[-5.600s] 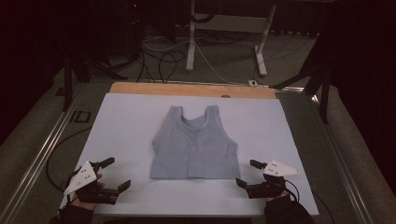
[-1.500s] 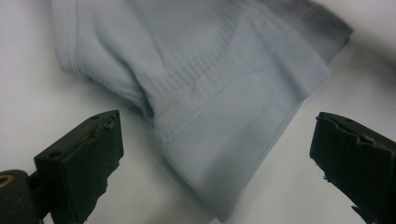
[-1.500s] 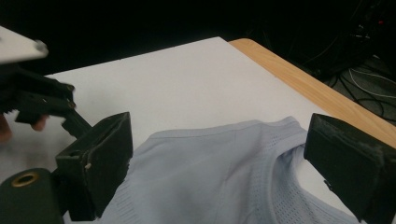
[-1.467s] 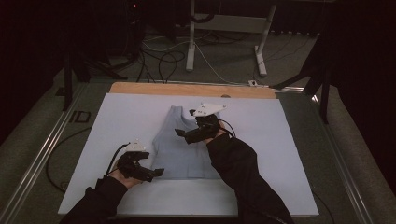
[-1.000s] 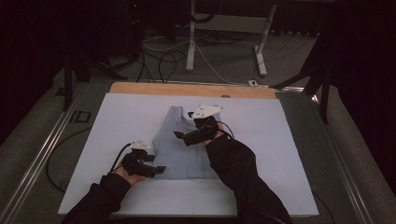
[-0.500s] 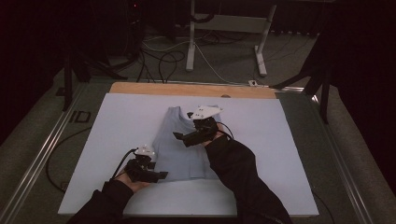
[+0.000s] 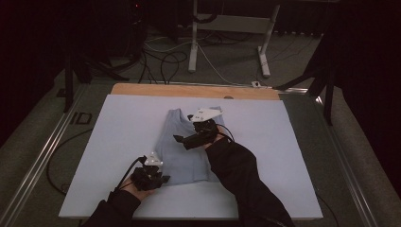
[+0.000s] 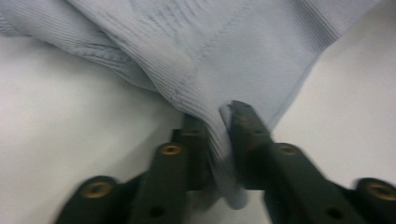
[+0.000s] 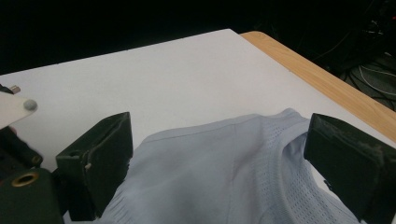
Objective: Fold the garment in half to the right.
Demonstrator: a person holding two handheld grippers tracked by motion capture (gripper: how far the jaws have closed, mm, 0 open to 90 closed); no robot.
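**Jaws split the work: one pinches the hem, one stands spread over the top**

The jaws of the left gripper (image 7: 161,178) are pressed on a fold of the top (image 7: 187,151), pinching its near hem corner; in the left gripper view the ribbed blue cloth (image 8: 219,60) bunches up between them and lifts slightly off the white counter (image 7: 283,156). The right gripper (image 7: 182,139) hangs over the middle of the garment with its jaws spread wide; in the right gripper view they frame the neckline and strap area (image 9: 261,158) without touching cloth.

The top lies near the centre of the counter, its straps toward the far wooden edge (image 7: 189,91), and it looks narrower than a flat-spread garment, with one side seemingly folded in.

The step in hand looks like a fold: one corner is secured, the second grasp not yet made. The next move calls for the right gripper to drop and close on the upper edge, level with the left's hold, so both ends travel together and the cloth does not skew or drag.
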